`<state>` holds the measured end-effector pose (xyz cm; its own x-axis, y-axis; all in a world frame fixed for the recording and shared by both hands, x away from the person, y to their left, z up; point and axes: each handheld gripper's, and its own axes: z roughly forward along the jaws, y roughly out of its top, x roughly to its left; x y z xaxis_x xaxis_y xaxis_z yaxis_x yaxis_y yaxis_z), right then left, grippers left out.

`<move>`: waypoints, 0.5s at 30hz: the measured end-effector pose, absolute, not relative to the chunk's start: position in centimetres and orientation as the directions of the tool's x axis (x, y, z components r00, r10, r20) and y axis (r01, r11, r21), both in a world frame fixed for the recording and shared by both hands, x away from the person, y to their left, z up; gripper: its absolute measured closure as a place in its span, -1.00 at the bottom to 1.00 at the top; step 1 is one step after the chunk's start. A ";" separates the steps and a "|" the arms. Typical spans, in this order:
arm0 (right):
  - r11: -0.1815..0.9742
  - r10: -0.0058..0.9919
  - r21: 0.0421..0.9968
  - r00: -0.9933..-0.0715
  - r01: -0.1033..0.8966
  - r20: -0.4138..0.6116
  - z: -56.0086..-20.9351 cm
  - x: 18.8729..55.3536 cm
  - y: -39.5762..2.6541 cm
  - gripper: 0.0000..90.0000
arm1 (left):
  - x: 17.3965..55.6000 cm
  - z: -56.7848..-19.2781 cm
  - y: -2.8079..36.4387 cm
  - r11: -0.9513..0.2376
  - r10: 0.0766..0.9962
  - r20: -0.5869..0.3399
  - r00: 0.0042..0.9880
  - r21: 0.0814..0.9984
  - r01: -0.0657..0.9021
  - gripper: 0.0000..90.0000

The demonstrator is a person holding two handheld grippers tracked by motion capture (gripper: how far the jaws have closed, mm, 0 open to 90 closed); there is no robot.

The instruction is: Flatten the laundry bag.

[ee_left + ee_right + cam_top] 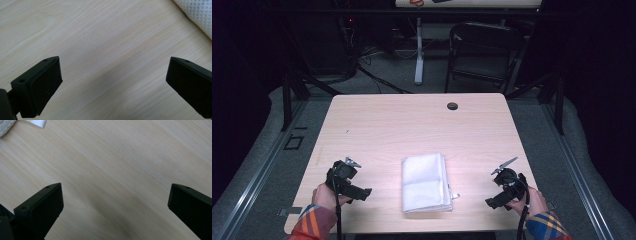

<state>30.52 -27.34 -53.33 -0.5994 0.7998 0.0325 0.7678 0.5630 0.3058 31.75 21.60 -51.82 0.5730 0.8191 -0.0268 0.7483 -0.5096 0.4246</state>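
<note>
A folded white towel (pixel 426 182) lies flat near the front middle of the light wood table (pixel 412 125). My left gripper (pixel 346 176) rests low over the table to the towel's left, held in a hand with a plaid sleeve. In the left gripper view its jaws stand wide apart over bare wood, open (pixel 113 82), with a corner of the towel (pixel 197 15) at the top right. My right gripper (pixel 507 182) sits to the towel's right. Its jaws also stand wide, open (pixel 115 207), over bare wood, with the towel's edge (pixel 6 126) and white tag (pixel 37 123) at the top left.
A small dark round disc (pixel 452 106) sits near the table's far edge. Beyond the table stand a dark folding chair (pixel 482 50) and a white desk leg (pixel 419 50). Metal frame rails (pixel 287 100) flank both sides of the table.
</note>
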 end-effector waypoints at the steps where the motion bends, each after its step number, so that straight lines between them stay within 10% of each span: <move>1: 0.563 0.800 0.306 -0.599 0.768 0.032 -53.3 30.5 -27.3 -1.00 | 31.7 -51.8 21.6 -0.510 0.819 -0.027 0.573 0.425 0.748 -1.00; 15: 0.564 0.795 0.305 -0.605 0.767 0.051 -53.3 30.3 -27.3 -0.99 | 31.7 -51.4 18.8 -0.555 0.767 -0.050 0.639 0.447 0.701 -0.99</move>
